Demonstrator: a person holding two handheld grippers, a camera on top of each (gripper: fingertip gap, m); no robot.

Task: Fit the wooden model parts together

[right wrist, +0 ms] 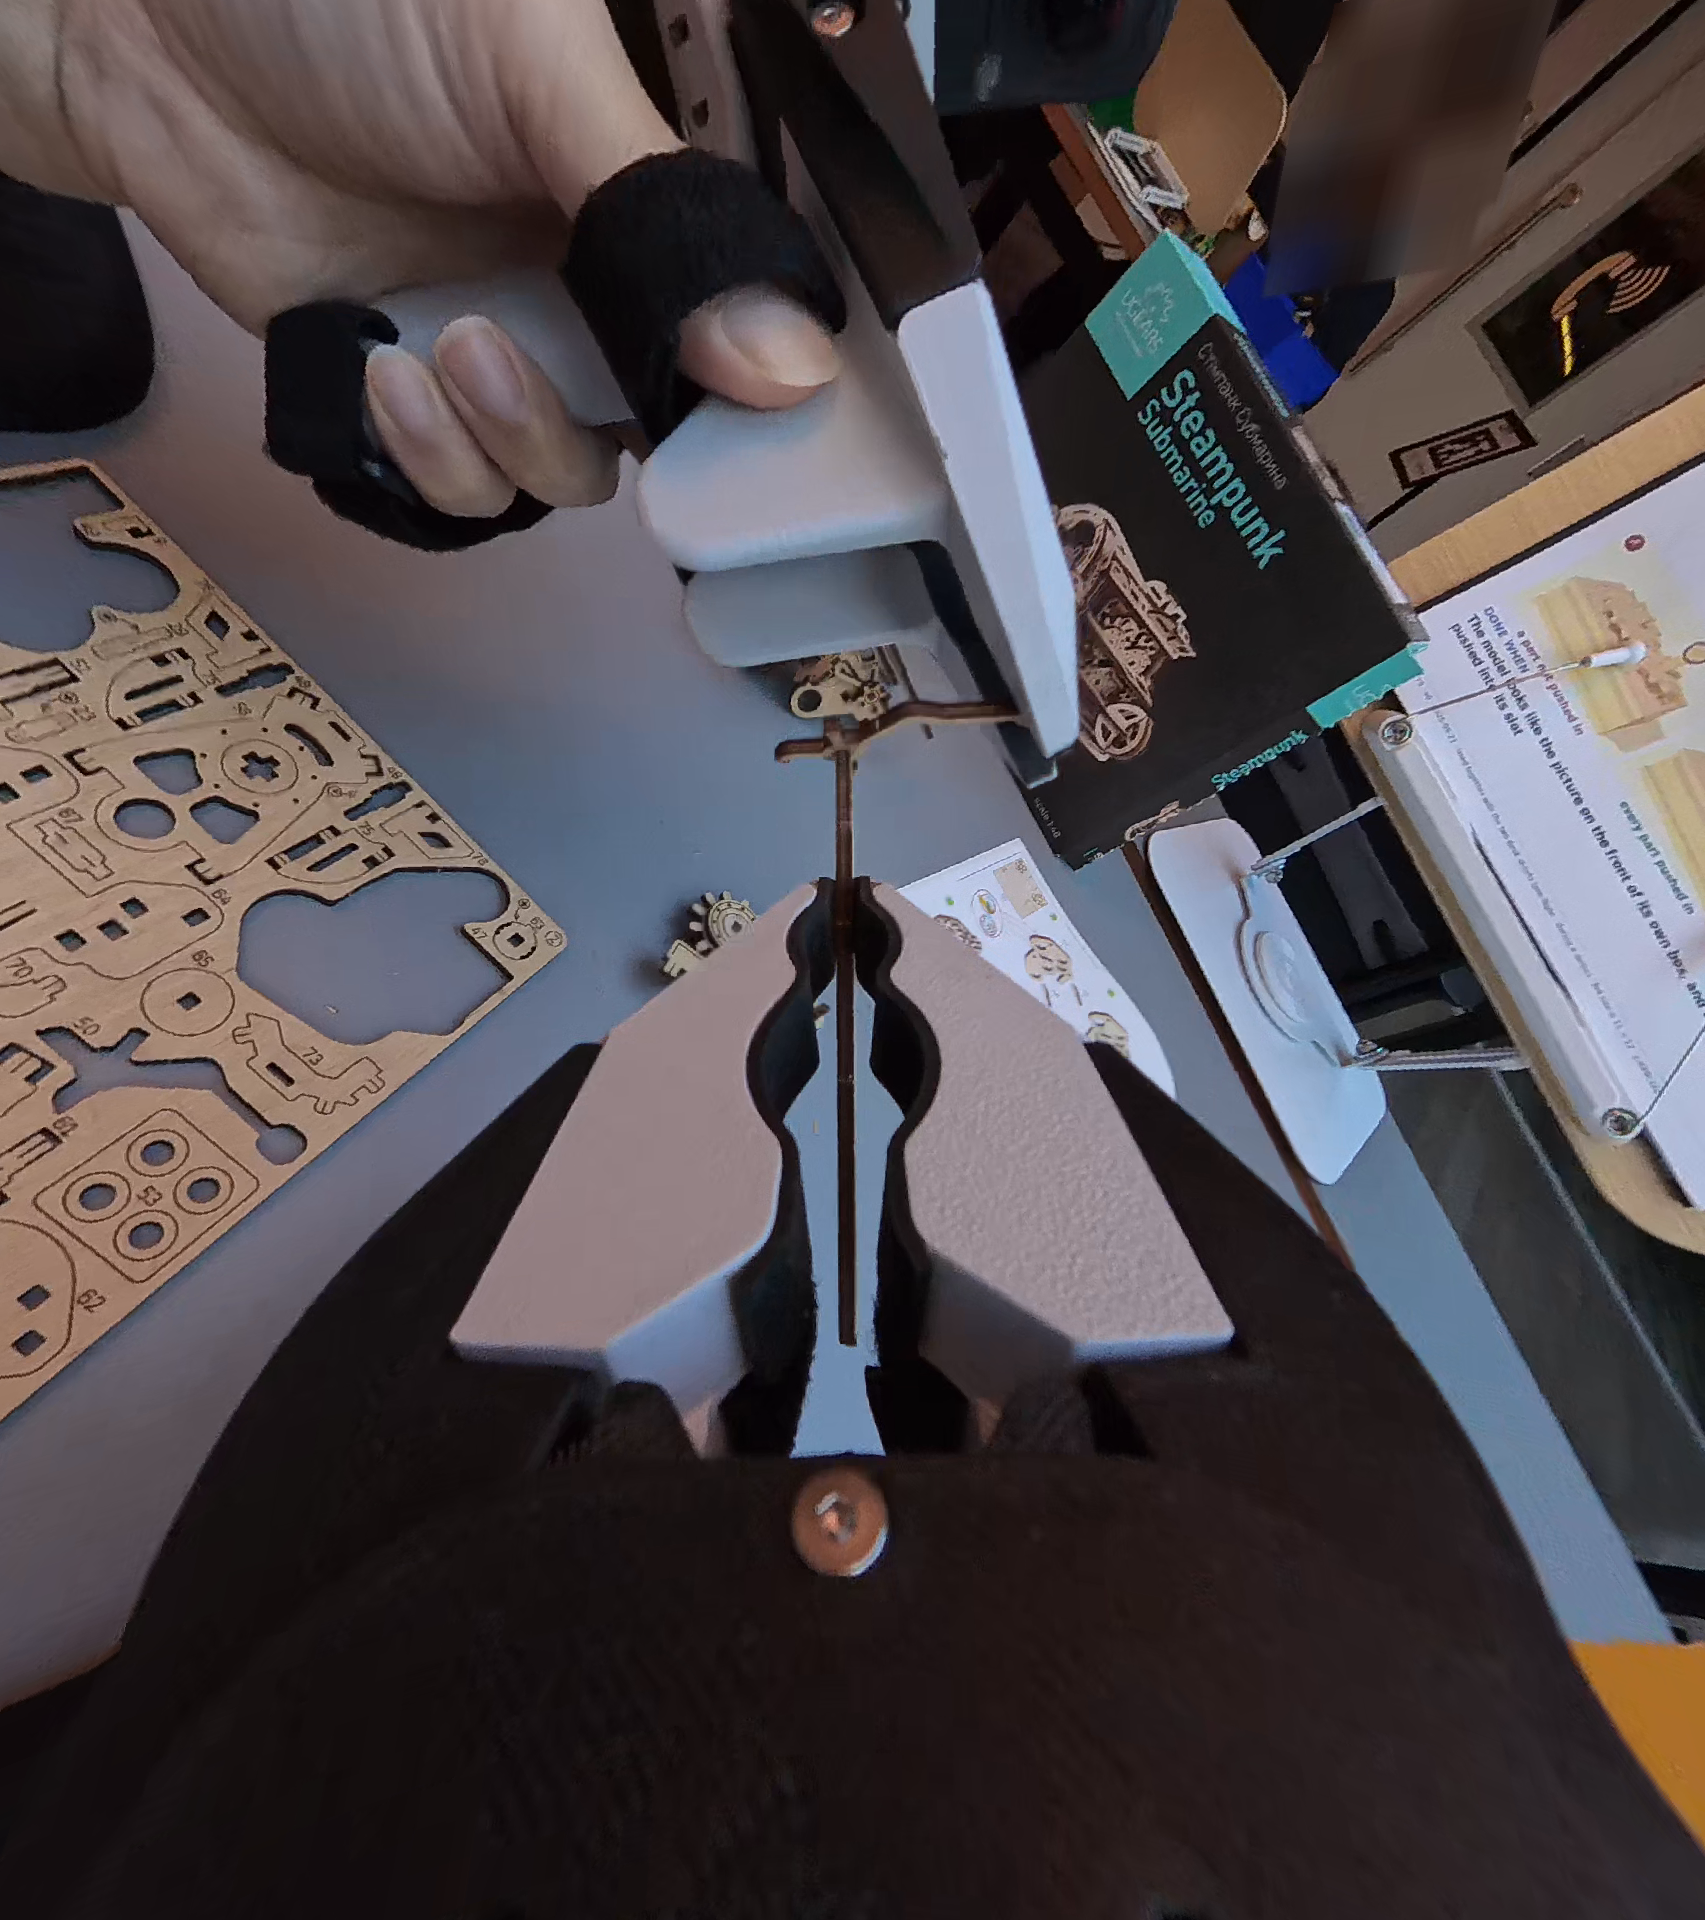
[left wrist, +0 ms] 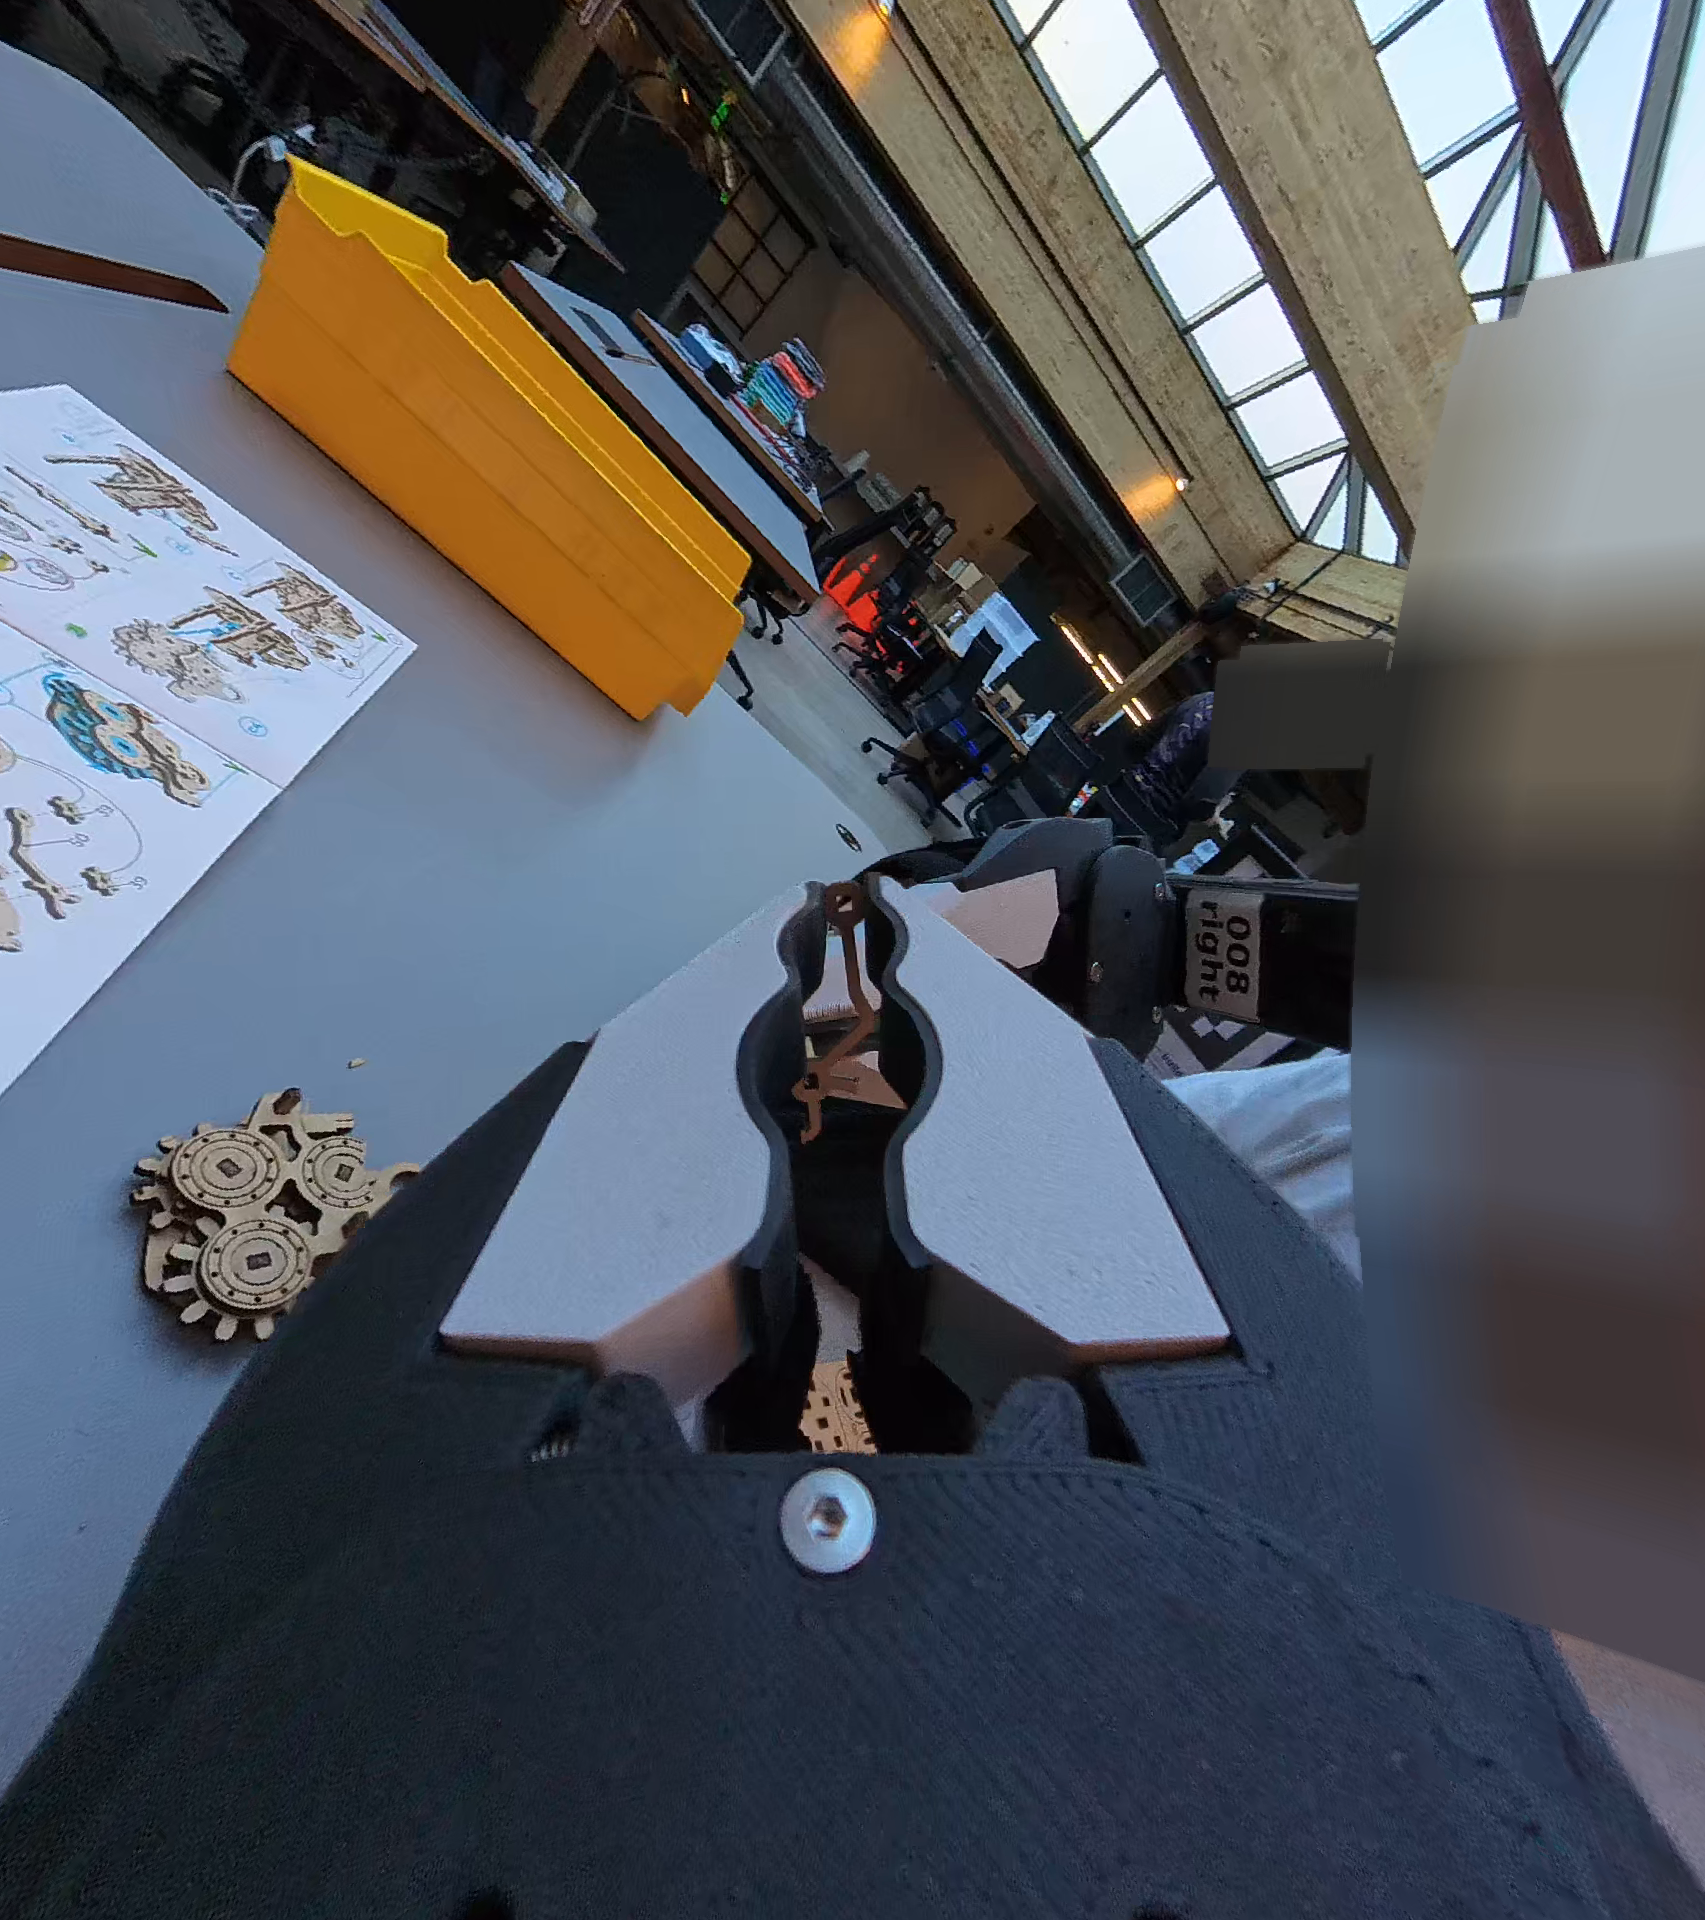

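In the left wrist view my left gripper (left wrist: pixel 843 894) is shut on a thin crooked wooden lever (left wrist: pixel 846 997), lifted above the grey table (left wrist: pixel 474 883). The right gripper's black body (left wrist: pixel 1118 935) sits just beyond its tips. In the right wrist view my right gripper (right wrist: pixel 843 888) is shut on a flat wooden part seen edge-on (right wrist: pixel 845 831). That part's far end touches the lever (right wrist: pixel 905 715), which the left gripper (right wrist: pixel 993 540) holds from above in a person's hand (right wrist: pixel 328 156). A small gear assembly (left wrist: pixel 256 1216) lies on the table; it also shows in the right wrist view (right wrist: pixel 713 930).
A laser-cut wooden sheet (right wrist: pixel 100 935) lies at the left. An instruction sheet (left wrist: pixel 48 727) and a yellow bin (left wrist: pixel 484 447) sit farther back. A dark kit box (right wrist: pixel 1212 582) and a placard on a stand (right wrist: pixel 1606 831) are at the right, near the table edge.
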